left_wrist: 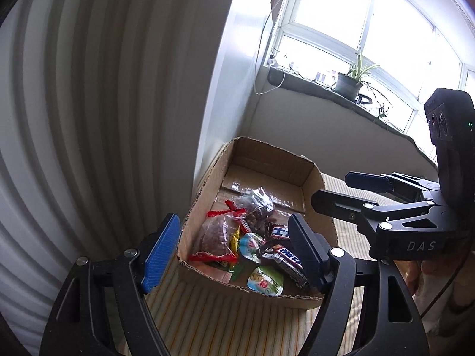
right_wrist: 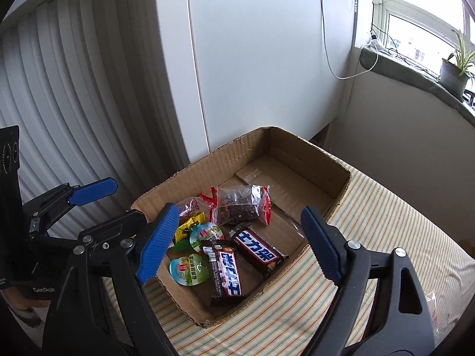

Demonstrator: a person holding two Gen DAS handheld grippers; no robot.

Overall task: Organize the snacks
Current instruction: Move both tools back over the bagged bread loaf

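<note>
Both grippers hover spread and empty over the snack box

The cardboard box [right_wrist: 335, 166] sits on the striped table [right_wrist: 386, 216], snacks bunched at its near end: two dark chocolate bars [right_wrist: 225, 273], two clear bags with red ends [right_wrist: 240, 204], a yellow sweet [right_wrist: 190, 227] and little foil-lidded cups [right_wrist: 190, 268]. The left gripper [left_wrist: 234, 255] is wide apart with nothing in it, straddling the box's left wall; the right gripper [right_wrist: 237, 243] is wide too and just as bare. I'd call this the pause between placements, or the tidy-up (no loose snack clearly in view outside the box). Next move likely needs a descent inside the walls; the far half of the box floor is bare, plenty of room there, but the white wall [right_wrist: 261, 59] crowds the left side
</note>
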